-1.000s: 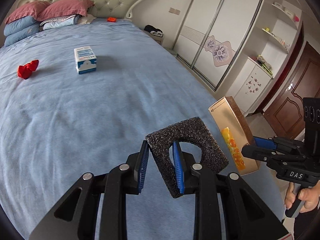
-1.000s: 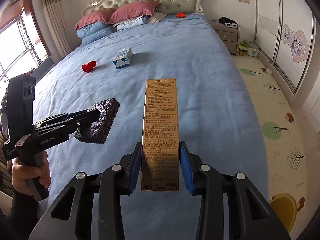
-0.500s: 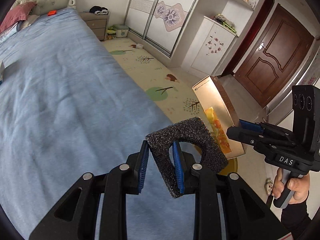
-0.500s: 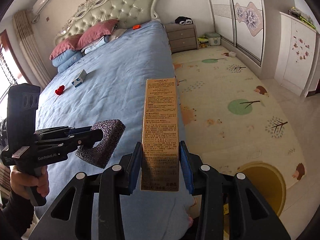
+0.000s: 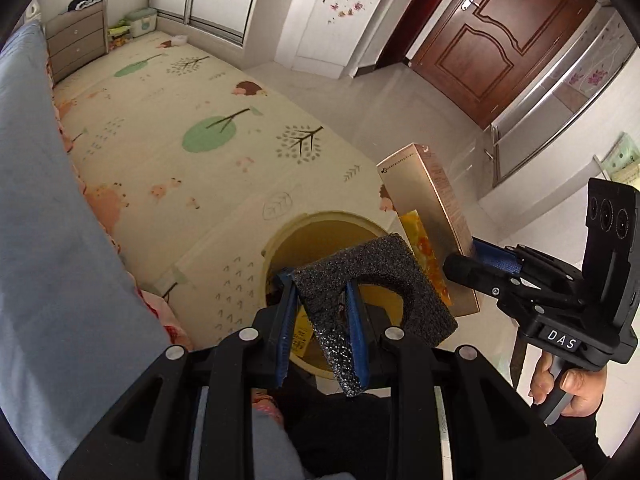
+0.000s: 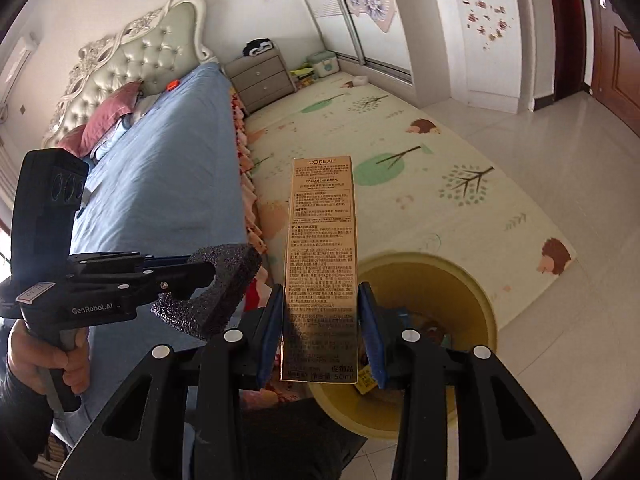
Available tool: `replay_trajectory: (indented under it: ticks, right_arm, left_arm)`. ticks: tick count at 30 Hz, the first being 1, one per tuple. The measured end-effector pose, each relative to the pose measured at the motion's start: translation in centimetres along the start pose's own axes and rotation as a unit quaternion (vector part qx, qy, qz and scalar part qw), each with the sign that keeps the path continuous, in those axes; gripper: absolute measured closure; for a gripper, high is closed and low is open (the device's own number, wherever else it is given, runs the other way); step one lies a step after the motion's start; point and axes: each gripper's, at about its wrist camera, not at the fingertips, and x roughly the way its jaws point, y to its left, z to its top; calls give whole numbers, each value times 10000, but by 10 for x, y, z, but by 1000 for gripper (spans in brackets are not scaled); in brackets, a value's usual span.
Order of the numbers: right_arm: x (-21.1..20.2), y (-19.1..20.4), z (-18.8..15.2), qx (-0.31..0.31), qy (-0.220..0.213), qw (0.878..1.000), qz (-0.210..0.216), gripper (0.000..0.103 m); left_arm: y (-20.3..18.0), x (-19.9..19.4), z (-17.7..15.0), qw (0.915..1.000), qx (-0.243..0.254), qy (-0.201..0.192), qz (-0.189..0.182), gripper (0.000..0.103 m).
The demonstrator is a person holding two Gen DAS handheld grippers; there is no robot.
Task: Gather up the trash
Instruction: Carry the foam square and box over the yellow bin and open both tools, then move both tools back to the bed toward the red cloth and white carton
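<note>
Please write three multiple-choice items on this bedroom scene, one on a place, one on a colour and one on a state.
1. Where is the yellow bin?
A. on the bed
B. on the floor by the bed's foot
C. on the nightstand

2. What colour is the foam block in the left claw?
A. black
B. red
C. white

3. What is the state of the right claw?
A. open and empty
B. shut on the foam block
C. shut on the gold box

Answers:
1 B: the bin stands at the edge of the play mat, beside the bed.
2 A: the block is dark, speckled foam.
3 C: both blue pads press the gold box's sides.
</note>
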Motion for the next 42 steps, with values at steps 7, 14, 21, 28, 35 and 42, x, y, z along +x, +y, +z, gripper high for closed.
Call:
replay_trajectory:
  ticks: [7,14,21,28,35,42]
  right_arm:
    - [16,-65,-23,563,259,9979,-187,66]
    - [32,-96,-32,717,458,9955,-428,27]
    - [18,-106,-40,1032,254,9940,-246,27]
    - [-9,-68,-15,667,-83,9977,-92,27]
    - [-26,8,13,-62,-320,9992,238,27]
    - [-17,125,38,-1065,-372,9904,801,27]
  left_arm:
    - [-23,65,16,9984,57,565,-11,78]
    - [-20,96,19,9967,-286,750,122,13]
    - [-16,79,20,9969,-270,576,465,13]
    - [-40,16,19,9984,207,-97,509,13]
    - [-15,-61,-1,9937,224,-693,850,13]
    - [65,-158,-48,9785,-340,-1326,1543,13]
